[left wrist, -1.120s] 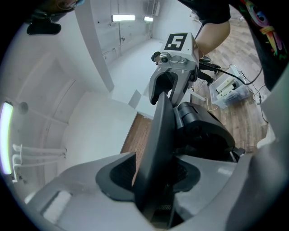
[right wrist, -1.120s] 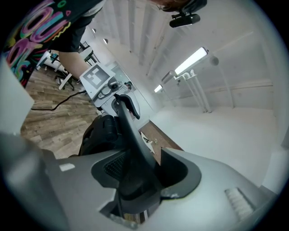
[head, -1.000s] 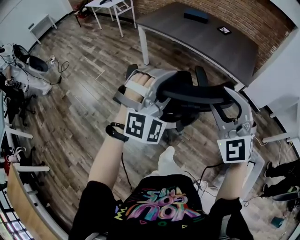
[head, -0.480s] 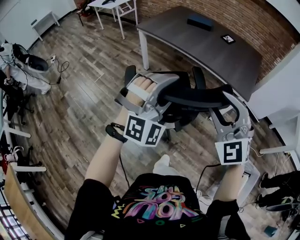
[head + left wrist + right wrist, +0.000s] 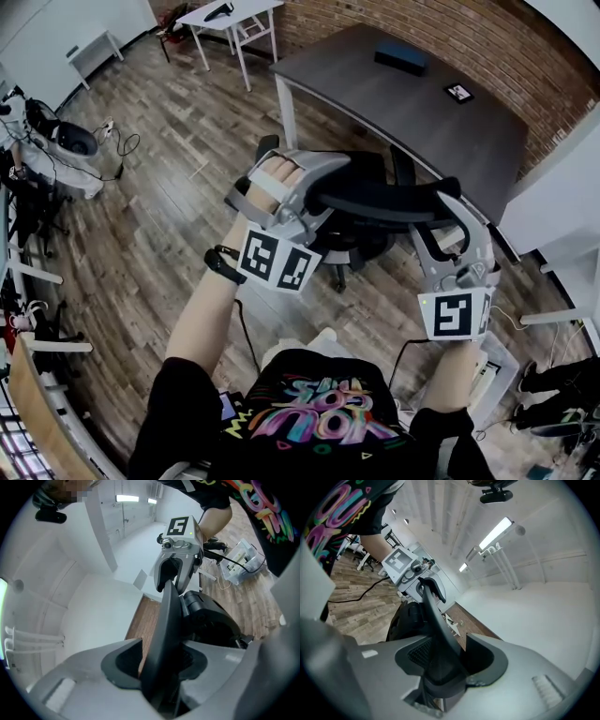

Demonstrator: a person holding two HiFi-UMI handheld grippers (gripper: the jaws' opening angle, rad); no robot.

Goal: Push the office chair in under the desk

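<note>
I am in an office: a big dark grey desk (image 5: 394,103) stands by a red brick wall (image 5: 487,37), with a black office chair (image 5: 384,200) in front of the desk.

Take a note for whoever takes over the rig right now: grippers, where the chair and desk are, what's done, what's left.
Left gripper: shut on the backrest of the office chair, left end.
Right gripper: shut on its right end.
Chair: on the wood floor, close to the desk edge, not yet tucked under.
Done: chair gripped.
Left: roll it in under the desk.
</note>
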